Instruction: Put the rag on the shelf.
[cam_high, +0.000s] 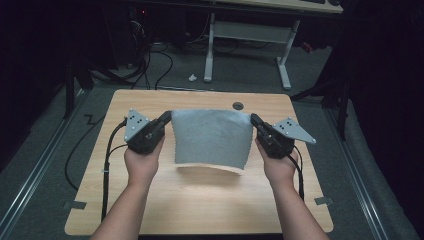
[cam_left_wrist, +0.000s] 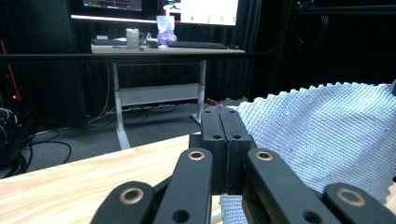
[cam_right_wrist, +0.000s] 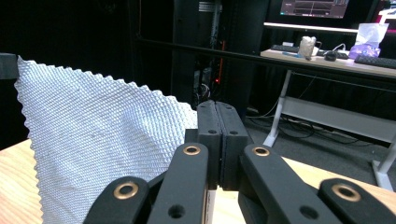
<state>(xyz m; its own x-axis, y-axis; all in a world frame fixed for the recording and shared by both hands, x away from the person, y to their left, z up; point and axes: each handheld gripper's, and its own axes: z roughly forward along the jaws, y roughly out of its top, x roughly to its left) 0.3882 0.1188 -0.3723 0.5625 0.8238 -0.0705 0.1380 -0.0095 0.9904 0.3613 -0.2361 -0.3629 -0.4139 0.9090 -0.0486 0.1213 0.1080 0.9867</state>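
Cloth (cam_high: 212, 137) held by its two far corners and lifted clear of the counter (cam_high: 200, 200) in the high view, left gripper (cam_high: 165, 120) and right gripper (cam_high: 256, 121) each clamped on a corner; pick-up is judged done, folding or laying down left. In the left gripper view, jaws are pressed together on the cloth (cam_left_wrist: 327, 135). In the right gripper view, jaws are likewise closed on its corner (cam_right_wrist: 102, 135)
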